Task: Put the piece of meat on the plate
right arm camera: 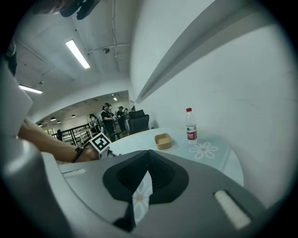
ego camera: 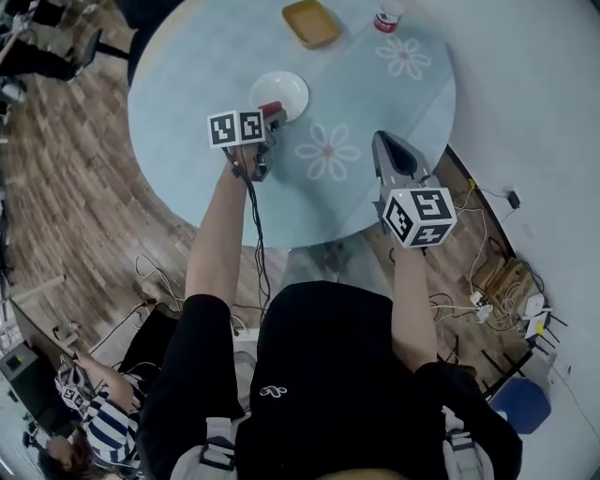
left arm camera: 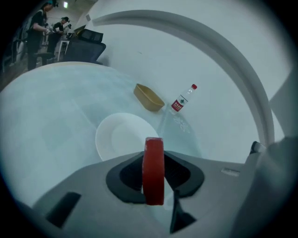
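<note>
One flat red meat slab [left arm camera: 153, 169], one round white plate [left arm camera: 122, 137]

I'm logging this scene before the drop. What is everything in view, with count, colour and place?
Table: one, pale blue with white flowers, centre.
Plate: one, white, mid-table.
Piece of meat: one, red, held by the plate's near rim.
Tray: one, yellow, table's far side.
Bottle: one, clear, red cap, beside the tray.
Cables: several, dark and white, floor at right.
Left gripper: one, grey, clamping the meat.
Right gripper: one, grey, over the table's right edge, shut, empty.
</note>
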### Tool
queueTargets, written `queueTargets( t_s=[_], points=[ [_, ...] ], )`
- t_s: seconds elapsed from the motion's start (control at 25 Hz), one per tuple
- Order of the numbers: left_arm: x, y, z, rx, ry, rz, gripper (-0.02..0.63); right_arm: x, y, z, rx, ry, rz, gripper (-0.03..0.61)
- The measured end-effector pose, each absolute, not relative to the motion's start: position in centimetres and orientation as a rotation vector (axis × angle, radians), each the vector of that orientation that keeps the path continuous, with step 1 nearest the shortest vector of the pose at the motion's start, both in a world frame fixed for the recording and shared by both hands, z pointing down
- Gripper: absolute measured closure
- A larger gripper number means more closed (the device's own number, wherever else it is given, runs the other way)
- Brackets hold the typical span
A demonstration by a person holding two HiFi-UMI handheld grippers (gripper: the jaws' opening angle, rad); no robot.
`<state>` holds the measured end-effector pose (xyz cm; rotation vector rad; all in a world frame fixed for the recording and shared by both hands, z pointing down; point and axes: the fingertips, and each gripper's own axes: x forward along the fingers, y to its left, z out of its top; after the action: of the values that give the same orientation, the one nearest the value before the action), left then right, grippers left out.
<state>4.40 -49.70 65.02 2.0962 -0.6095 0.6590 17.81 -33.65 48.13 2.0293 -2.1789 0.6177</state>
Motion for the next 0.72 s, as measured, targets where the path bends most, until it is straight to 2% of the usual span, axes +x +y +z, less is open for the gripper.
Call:
queueTargets(
  t_s=[0.36, 0.44, 0.52, 0.56, 0.72],
  points=[
    [5.8, -54.1, 68.4, 2.044, -0.668, 0.764, 0.510, 20.9, -31.8, 50.1, 2.055, -2.050, 0.635, 0.568],
    [5.6, -54.4, 68.1, 2.101, -0.678, 0.821, 0.458, 20.8, -32.2, 49.7, 2.046, -2.059, 0.622, 0.568],
    [5.0, -54.8, 67.5, 2.160, -0.704, 0.878, 0.339, 20.3, -33.0, 49.2, 2.022, -2.086, 0.601, 0.568],
    [4.6, -55.1, 66.9, 2.189, -0.726, 0.882, 0.317, 19.9, -33.5, 49.0, 2.006, -2.104, 0.591, 0.568],
    [2.9, -56.7, 62.3, 2.280, -0.827, 0.683, 0.314, 18.0, -35.2, 48.8, 1.922, -2.178, 0.577, 0.568]
  ],
)
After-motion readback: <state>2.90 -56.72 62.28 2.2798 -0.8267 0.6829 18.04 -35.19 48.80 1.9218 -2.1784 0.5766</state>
